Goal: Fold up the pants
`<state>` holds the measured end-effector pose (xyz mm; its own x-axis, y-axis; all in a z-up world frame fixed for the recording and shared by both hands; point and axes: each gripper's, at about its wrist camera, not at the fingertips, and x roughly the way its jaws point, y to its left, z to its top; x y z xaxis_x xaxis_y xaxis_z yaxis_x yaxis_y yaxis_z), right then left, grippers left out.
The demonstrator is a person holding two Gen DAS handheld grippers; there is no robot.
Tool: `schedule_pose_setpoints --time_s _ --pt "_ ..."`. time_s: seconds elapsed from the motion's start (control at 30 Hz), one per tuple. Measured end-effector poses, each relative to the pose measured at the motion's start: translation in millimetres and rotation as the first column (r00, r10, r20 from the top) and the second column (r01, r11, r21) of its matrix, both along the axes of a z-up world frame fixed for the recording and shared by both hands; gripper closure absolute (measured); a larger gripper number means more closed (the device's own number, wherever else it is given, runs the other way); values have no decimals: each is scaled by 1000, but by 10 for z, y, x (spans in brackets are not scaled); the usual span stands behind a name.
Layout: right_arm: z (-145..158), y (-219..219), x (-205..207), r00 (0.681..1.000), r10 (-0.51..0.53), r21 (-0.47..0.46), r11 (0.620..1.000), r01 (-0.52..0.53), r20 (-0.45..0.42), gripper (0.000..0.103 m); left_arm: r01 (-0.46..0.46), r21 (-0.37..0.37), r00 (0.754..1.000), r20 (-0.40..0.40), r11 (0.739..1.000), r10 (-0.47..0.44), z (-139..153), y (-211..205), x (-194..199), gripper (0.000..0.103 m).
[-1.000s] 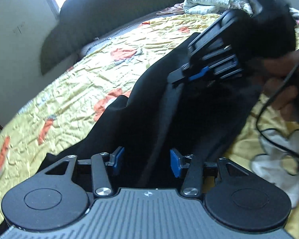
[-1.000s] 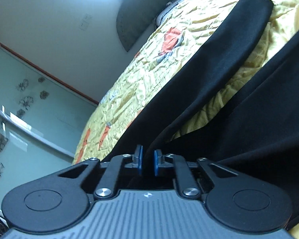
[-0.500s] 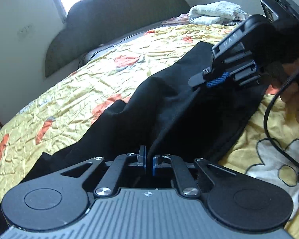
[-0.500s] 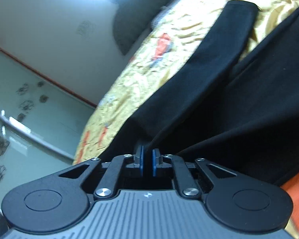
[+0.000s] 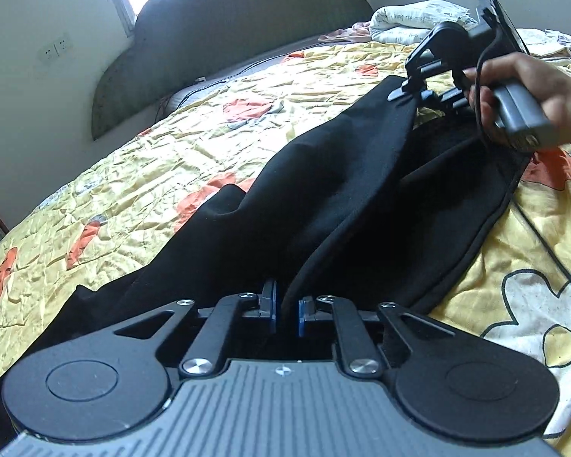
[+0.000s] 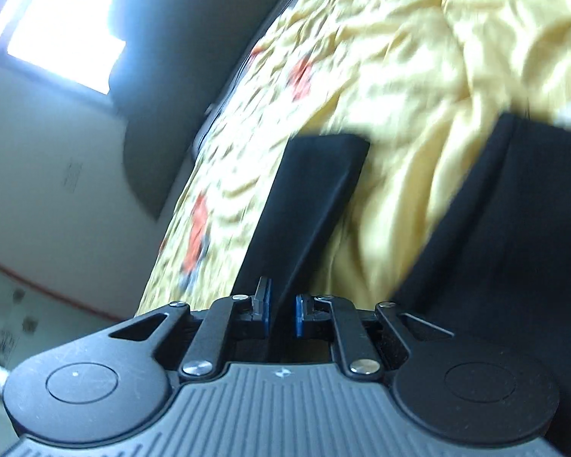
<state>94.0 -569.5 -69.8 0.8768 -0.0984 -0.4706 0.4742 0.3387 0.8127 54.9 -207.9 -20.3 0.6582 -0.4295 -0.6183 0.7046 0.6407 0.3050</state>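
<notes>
Yellow bedspread (image 5: 141,175) is spread under the black pants (image 5: 342,198); an edge is pinched in the nearly closed left gripper (image 5: 285,310), the far end likewise in the right gripper (image 5: 418,93), long axis stretched between them.

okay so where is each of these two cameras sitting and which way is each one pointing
Left wrist: rides the left gripper, facing along the black pants toward the headboard; shows its own fingers, plus the right gripper and right hand.
Right wrist: rides the right gripper, tilted, blurred, facing over the bedspread toward the window; only its fingers show.
Shared: pants, bedspread, headboard.
</notes>
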Motion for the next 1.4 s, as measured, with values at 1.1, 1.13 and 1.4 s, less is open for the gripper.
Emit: schedule_pose_setpoints --time_s 1.1,1.13,1.4 --pt "634 7 -1297 997 -59 -347 937 36 -57 98 -36 -272 990 -142 962 -3 410 407 108 93" --pt "624 23 -1382 996 -68 -348 937 42 -63 98 -27 -277 989 -147 960 -14 412 417 98 93" --pt "619 134 -1805 991 -106 -358 931 70 -81 98 40 -267 987 -137 963 -79 404 443 -42 93"
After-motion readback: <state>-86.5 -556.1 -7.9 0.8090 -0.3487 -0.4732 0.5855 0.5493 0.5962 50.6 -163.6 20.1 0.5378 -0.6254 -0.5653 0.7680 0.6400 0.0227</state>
